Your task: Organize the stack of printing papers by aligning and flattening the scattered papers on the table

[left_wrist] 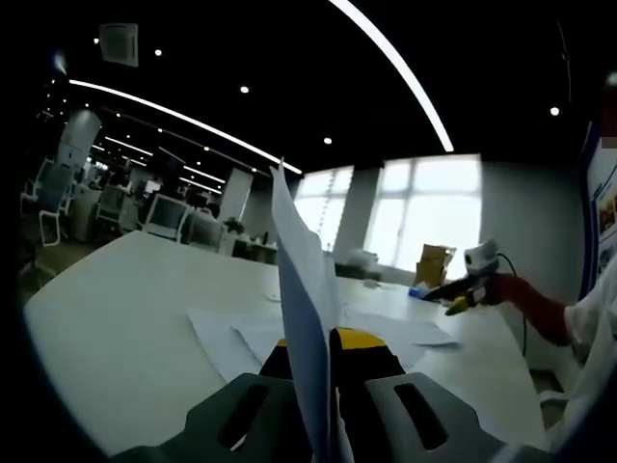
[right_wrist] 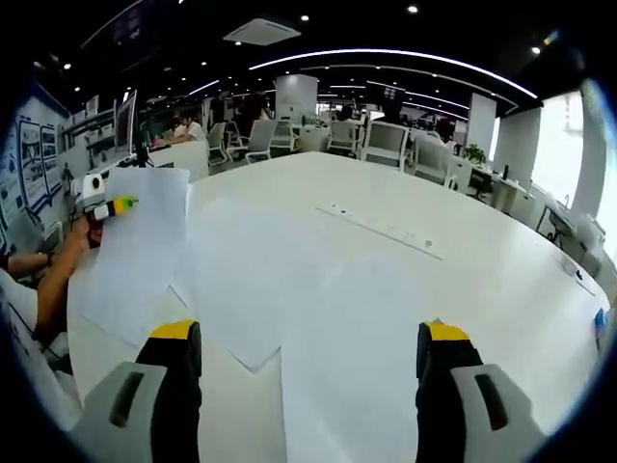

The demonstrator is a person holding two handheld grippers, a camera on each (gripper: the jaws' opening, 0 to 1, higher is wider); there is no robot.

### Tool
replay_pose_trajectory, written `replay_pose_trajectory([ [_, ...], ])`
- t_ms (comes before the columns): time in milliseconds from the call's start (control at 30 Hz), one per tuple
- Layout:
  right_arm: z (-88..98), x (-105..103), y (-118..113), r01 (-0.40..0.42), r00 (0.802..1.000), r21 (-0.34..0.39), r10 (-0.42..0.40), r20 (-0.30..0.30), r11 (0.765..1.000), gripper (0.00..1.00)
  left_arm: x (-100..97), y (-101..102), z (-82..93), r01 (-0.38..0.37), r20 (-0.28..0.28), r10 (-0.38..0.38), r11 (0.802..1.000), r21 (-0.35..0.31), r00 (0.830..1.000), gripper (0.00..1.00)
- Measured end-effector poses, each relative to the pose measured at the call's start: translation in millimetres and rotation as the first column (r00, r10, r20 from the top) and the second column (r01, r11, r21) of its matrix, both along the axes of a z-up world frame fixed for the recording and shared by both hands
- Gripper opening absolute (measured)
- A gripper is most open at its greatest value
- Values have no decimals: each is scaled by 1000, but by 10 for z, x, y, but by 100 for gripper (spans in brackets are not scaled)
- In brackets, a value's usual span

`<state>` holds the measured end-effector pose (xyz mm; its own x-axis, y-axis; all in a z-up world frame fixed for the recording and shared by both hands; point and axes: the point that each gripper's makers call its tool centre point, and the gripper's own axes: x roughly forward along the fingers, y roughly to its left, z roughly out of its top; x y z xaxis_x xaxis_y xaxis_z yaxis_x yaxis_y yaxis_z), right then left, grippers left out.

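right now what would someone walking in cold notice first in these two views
In the left gripper view, a sheet of paper stands on edge, pinched between the left gripper jaws and cutting up the middle of the picture. In the right gripper view, the right gripper hangs with jaws wide apart over loose overlapping sheets spread on the white table.

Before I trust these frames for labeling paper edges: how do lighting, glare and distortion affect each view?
Left gripper view: the bright windows backlight the scene, so the held sheet looks grey-blue and the room dark. Right gripper view: even ceiling light, but white papers barely contrast with the white table, so edges are faint. Both views: fisheye bends the ceiling light strips and the table rim.
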<state>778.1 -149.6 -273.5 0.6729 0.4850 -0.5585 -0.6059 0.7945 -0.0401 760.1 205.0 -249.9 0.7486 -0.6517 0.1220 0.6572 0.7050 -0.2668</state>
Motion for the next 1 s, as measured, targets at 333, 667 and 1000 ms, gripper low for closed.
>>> replay_pose_trajectory([
  [333, 5, 25, 84, -15, 1000, 3, 15, 0, 1000, 87, 2, -1, -3, 0, -2, 0, 1000, -1, 1000, 6],
  [667, 21, 56, 123, -21, 1000, -8, 21, 1, 1000, 87, 5, 1, -3, -1, -2, 1, 1000, -1, 1000, 6],
  [1000, -7, 101, 138, -12, 1000, -8, 12, -10, 1000, 86, 11, 1, -8, -2, -2, 2, 1000, 1, 1000, 6],
])
